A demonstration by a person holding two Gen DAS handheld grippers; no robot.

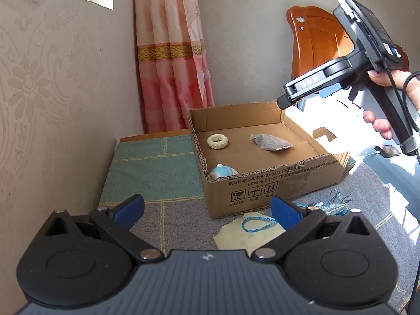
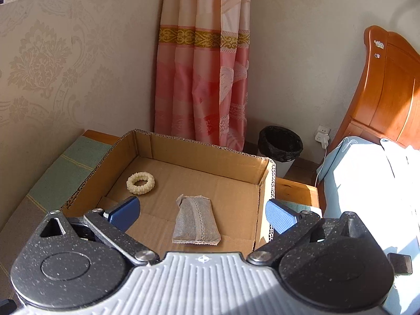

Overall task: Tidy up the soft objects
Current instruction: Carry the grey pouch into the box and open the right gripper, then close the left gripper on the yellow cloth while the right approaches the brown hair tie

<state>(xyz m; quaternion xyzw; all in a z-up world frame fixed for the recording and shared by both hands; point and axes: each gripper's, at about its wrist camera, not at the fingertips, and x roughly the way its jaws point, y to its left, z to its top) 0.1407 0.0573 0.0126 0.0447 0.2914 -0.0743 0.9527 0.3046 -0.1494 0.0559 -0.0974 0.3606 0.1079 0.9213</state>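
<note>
Three soft items lie in the cardboard box (image 1: pixel 262 181); the blue cord loop (image 1: pixel 258 223) waits lower centre. Both claws, left claw (image 1: pixel 207 211) and right claw (image 2: pixel 202 214), gape empty. Your pinch may snag the yellow cloth (image 1: pixel 236 239) beneath.

You had a pink curtain (image 2: pixel 202 78) hanging in the corner as your landmark. Left of it ran the patterned wallpaper (image 2: pixel 39 73); right of it, by the wall, stood a bin (image 2: pixel 280 144) with a black liner. Beyond the bin a charger (image 2: pixel 322 134) sat in a wall socket, and further right rose an orange wooden headboard (image 2: pixel 388 89).
</note>
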